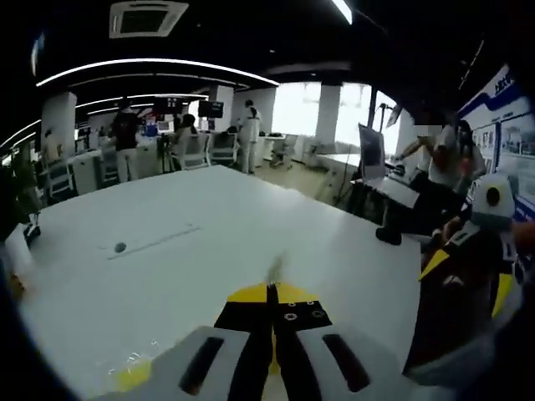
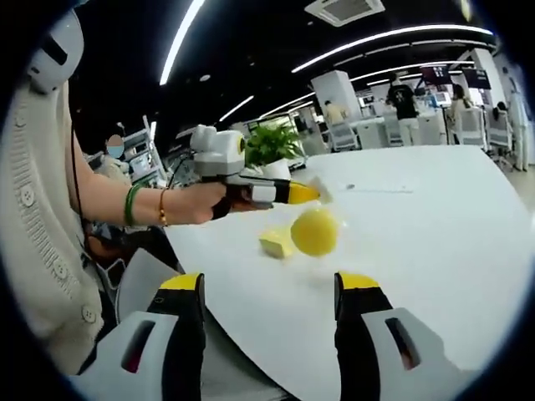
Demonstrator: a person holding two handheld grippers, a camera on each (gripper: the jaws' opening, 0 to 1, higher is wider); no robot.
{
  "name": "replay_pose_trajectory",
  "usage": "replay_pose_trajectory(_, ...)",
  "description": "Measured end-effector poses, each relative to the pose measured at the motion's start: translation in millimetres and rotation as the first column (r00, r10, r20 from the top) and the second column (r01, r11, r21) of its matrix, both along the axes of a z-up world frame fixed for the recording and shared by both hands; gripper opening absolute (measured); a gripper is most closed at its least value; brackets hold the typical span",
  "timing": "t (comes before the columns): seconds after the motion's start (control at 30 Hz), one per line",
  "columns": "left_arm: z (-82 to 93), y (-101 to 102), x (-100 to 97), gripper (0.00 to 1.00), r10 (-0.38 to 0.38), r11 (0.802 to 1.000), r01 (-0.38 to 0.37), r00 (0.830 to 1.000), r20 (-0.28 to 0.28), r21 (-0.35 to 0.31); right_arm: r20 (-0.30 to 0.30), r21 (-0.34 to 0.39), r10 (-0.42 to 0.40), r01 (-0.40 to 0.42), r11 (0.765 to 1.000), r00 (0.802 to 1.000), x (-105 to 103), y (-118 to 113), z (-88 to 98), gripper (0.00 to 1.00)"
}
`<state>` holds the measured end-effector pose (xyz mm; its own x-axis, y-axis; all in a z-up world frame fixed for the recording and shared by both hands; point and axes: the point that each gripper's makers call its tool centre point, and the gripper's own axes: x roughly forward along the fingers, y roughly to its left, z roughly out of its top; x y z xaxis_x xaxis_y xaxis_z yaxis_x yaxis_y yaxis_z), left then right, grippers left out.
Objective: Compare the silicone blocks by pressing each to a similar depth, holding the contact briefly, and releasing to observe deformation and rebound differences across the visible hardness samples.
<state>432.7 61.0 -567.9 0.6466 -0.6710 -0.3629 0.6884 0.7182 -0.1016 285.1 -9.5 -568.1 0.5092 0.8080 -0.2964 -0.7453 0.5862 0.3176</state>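
Left gripper [image 1: 272, 292], with its yellow-tipped jaws pressed together on nothing, is hovering above the white table [image 1: 251, 225], while the right gripper [image 2: 267, 288] is holding its jaws wide apart and also carrying nothing. From the right gripper view the left gripper [image 2: 303, 194] is reaching in over the table edge nearest the person, whose hand [image 2: 188, 203] is wrapping its handle. Two yellow silicone samples are sitting close to that same edge: a round yellow ball [image 2: 314, 231] and, touching or just beside it (the blur is making this hard to settle), a small pale yellow block [image 2: 274, 243]. In the left gripper view a yellow smear [image 1: 134, 373] near the bottom is probably one of them. Neither sample is being pressed yet, so the comparison looks barely begun. To do the press well, I would be bringing the closed tip straight down onto the middle of one sample, sinking to a modest depth, pausing, then lifting cleanly, and matching that depth on the other; the ball is likely to roll away under an off-centre push. No containers are in sight.
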Motion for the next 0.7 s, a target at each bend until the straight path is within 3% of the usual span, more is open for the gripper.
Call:
replay_pose_trajectory(0.2,31.4,23,-12.9,0.00,-0.042,0.999,0.042,0.999,0.019,-0.010,0.047,-0.037,0.039,-0.037,0.999,0.998,8,15,12.9,0.57)
replay_pose_trajectory(0.43,75.0,48,-22.5,0.00,-0.090,0.996,0.091,0.991,0.096,-0.004,0.093,-0.097,0.085,-0.076,0.992,0.992,21,33,27.4,0.57)
replay_pose_trajectory(0.7,104.6,71,-28.3,0.00,-0.128,0.990,0.133,0.985,0.117,-0.038,0.123,-0.168,0.142,-0.121,0.978,0.982,37,50,38.0,0.58)
